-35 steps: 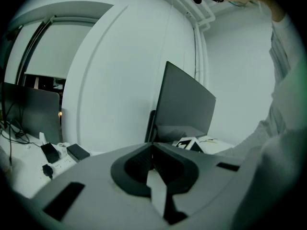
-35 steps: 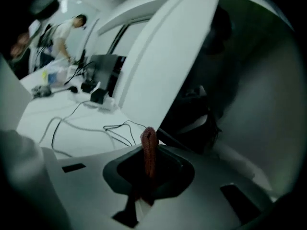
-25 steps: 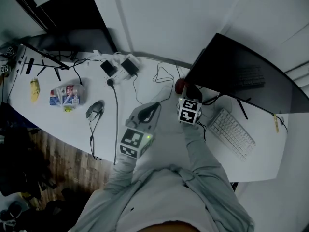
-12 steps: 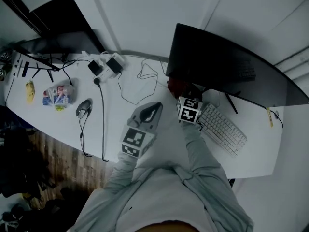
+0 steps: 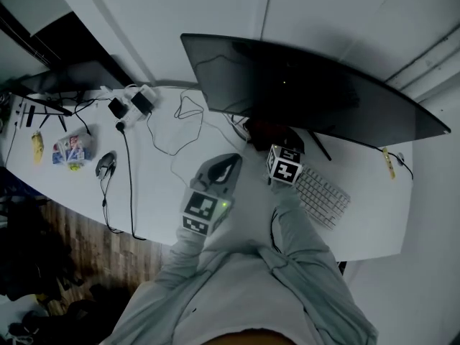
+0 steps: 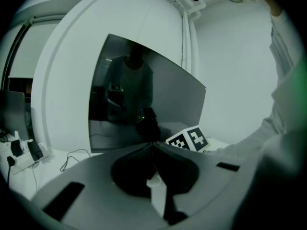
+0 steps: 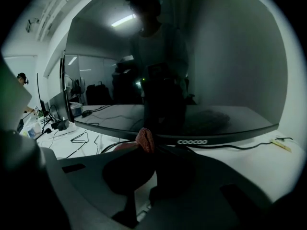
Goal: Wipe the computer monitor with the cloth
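Left gripper (image 5: 227, 165): jaws pressed together, nothing between them. It hangs short of the monitor (image 5: 309, 92), off the screen's lower-left part.

Right gripper (image 5: 275, 142): clamped on the red cloth (image 7: 145, 140), a bunched wad poking past the tips. It sits just under the monitor's lower edge, a little left of its middle, and is the closer hand by far.

Monitor: dark and curved, long axis running side to side. The screen lies ahead of and above the cloth.

Likely next: lift the cloth onto the glass, then stroke lengthwise.

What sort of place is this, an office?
Most likely an office or lab workstation: a white desk carrying a wide curved monitor, a keyboard and loose cables.
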